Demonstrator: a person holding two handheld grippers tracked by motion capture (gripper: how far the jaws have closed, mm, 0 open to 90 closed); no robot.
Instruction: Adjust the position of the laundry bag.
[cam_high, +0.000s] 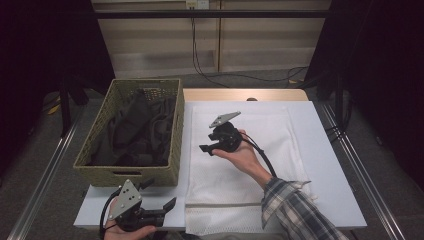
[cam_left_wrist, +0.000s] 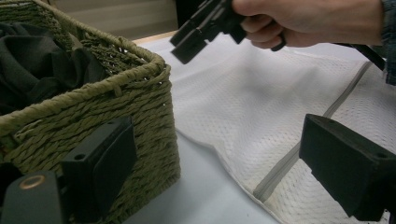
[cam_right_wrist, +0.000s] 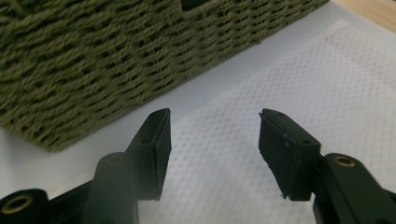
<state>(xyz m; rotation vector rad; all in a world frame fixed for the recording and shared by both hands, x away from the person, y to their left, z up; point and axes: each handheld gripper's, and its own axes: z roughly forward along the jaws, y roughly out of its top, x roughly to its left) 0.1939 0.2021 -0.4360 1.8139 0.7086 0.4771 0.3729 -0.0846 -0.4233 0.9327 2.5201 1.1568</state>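
An olive woven basket (cam_high: 125, 175) stands at the table's left with dark clothes (cam_high: 137, 132) heaped inside. Beside it a white mesh laundry bag (cam_high: 240, 175) lies flat, its zip (cam_left_wrist: 299, 144) running across the near end. My right gripper (cam_high: 206, 144) hovers over the bag's left part, jaws pointing toward the basket. In the right gripper view it (cam_right_wrist: 214, 140) is open over mesh with nothing between the pads. My left gripper (cam_high: 167, 212) rests at the front left corner, just before the basket. In the left gripper view it (cam_left_wrist: 219, 158) stands open and empty.
The white table top (cam_high: 330, 165) extends right of the bag, with a wooden strip (cam_high: 240, 94) behind. Metal rails (cam_high: 367, 175) run along both sides. A plaid sleeve (cam_high: 295, 210) crosses the bag's front right.
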